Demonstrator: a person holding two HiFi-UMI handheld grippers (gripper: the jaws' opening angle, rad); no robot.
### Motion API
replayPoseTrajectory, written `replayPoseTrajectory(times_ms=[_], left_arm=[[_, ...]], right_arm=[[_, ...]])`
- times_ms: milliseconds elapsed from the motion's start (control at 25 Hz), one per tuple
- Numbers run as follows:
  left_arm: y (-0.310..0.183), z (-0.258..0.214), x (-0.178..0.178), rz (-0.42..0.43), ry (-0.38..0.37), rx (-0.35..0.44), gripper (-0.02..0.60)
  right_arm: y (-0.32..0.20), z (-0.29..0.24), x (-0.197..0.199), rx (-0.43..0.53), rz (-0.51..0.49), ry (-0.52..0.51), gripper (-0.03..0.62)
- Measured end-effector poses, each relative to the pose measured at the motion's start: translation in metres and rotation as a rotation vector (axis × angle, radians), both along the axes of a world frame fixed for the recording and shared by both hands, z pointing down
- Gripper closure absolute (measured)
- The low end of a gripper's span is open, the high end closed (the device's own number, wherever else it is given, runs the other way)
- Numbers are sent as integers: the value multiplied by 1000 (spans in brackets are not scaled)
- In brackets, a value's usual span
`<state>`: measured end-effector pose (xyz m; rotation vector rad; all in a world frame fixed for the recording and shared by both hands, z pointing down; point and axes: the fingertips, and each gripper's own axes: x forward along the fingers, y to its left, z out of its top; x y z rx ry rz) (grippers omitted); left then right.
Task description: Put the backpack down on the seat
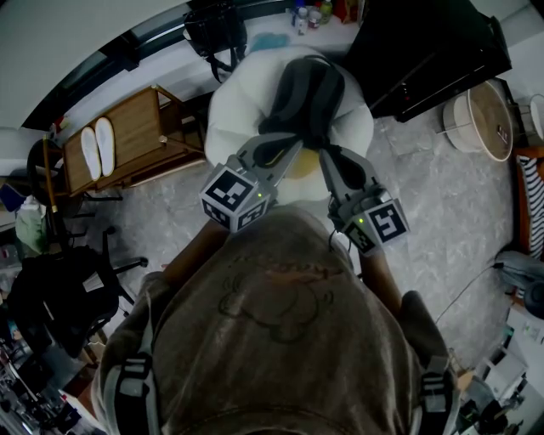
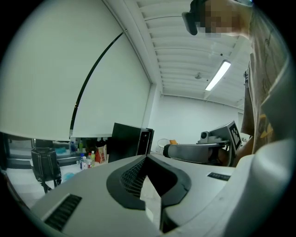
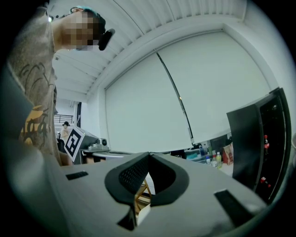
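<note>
In the head view a dark grey backpack lies on a round white seat in front of me. My left gripper and right gripper both reach toward the near edge of the seat, just short of the backpack, with a pale yellow patch between them. Both are shut with nothing in the jaws. The left gripper view looks up at a wall and ceiling and shows the right gripper's body. The right gripper view shows the left gripper's marker cube.
A wooden rack with white slippers stands left of the seat. A tall black cabinet stands at the right back, bottles and a black bag along the window ledge. A round white appliance sits right, a black chair at left.
</note>
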<state>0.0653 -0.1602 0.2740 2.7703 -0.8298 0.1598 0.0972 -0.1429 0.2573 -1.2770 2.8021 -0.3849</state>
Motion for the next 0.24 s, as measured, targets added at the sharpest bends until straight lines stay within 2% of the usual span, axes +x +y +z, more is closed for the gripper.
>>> replayPoseTrajectory(times_ms=[240], left_arm=[[-2,6,-4,-8,-12,-25,582]], right_arm=[[-2,2,0,-8,6,-5,595]])
